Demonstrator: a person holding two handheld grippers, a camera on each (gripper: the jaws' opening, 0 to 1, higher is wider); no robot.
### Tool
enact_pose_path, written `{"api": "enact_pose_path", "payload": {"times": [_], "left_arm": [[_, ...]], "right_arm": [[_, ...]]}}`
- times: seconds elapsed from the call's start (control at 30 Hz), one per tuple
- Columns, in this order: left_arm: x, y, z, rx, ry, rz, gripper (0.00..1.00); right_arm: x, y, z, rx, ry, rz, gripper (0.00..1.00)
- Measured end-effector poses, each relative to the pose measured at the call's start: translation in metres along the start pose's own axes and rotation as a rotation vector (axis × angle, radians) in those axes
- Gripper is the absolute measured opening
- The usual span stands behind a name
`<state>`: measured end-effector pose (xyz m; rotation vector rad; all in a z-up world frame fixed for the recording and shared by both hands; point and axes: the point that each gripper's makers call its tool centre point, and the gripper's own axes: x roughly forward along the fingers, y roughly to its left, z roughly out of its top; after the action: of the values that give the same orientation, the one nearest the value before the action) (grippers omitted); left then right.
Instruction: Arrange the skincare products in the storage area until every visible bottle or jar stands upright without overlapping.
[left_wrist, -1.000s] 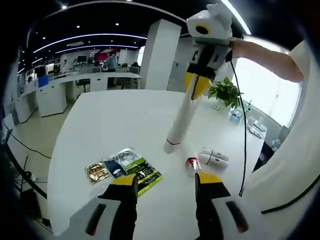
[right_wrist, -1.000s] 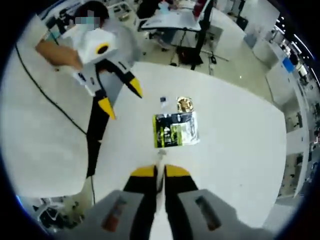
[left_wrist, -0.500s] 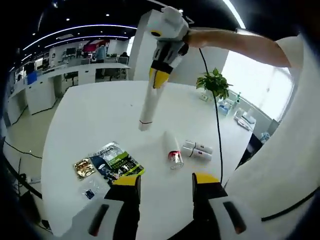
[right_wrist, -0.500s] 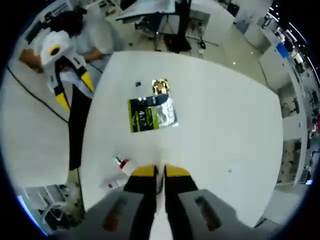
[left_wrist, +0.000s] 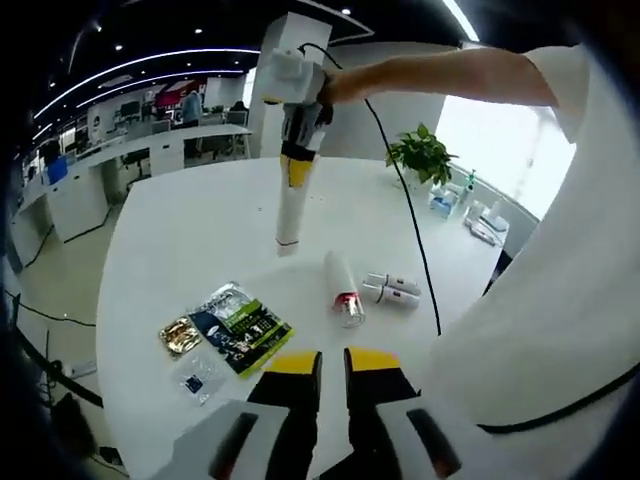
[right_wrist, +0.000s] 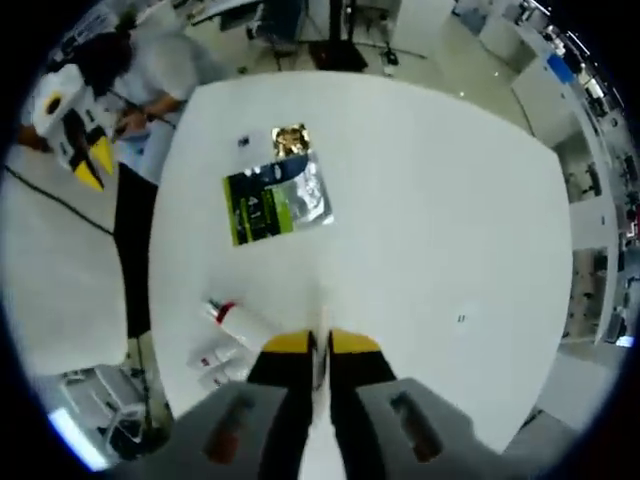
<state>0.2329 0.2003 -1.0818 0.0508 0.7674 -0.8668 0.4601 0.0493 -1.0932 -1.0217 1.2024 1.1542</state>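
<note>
Right gripper (left_wrist: 291, 178) clamps a white tube (left_wrist: 289, 217) above table (left_wrist: 200, 240).

The left gripper (left_wrist: 320, 362) is showing black jaws with yellow tips on a pale grey body. The right gripper (left_wrist: 291, 172), at twelve o'clock, is wearing a white housing and trailing a black cable (left_wrist: 415, 240). The person is wearing a white short-sleeved shirt (left_wrist: 560, 250).

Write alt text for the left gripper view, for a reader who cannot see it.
The right gripper, held up by a person's arm, grips a long white tube pointing down over a white table. On the table lie a bottle with a red band, two small white tubes and several sachets. The left gripper rises at the bottom, jaws nearly together.
</note>
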Motion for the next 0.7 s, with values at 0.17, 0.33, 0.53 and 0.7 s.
{"api": "enact_pose_path", "payload": {"times": [0.17, 0.33, 0.53, 0.7], "left_arm": [[-0.006, 0.0, 0.001, -0.014, -0.007, 0.003, 0.0], [-0.009, 0.001, 0.0, 0.001, -0.012, 0.03, 0.02], [-0.017, -0.001, 0.005, -0.002, -0.056, 0.039, 0.04], [-0.016, -0.002, 0.0, 0.052, -0.035, 0.063, 0.16]], "right_arm": [[0.001, -0.011, -0.002, 0.046, 0.007, -0.008, 0.02], [0.007, -0.017, -0.007, 0.074, 0.019, 0.002, 0.02], [0.011, -0.022, -0.015, 0.085, 0.039, 0.005, 0.02], [0.015, -0.025, -0.023, 0.075, 0.071, 0.009, 0.02]]}}
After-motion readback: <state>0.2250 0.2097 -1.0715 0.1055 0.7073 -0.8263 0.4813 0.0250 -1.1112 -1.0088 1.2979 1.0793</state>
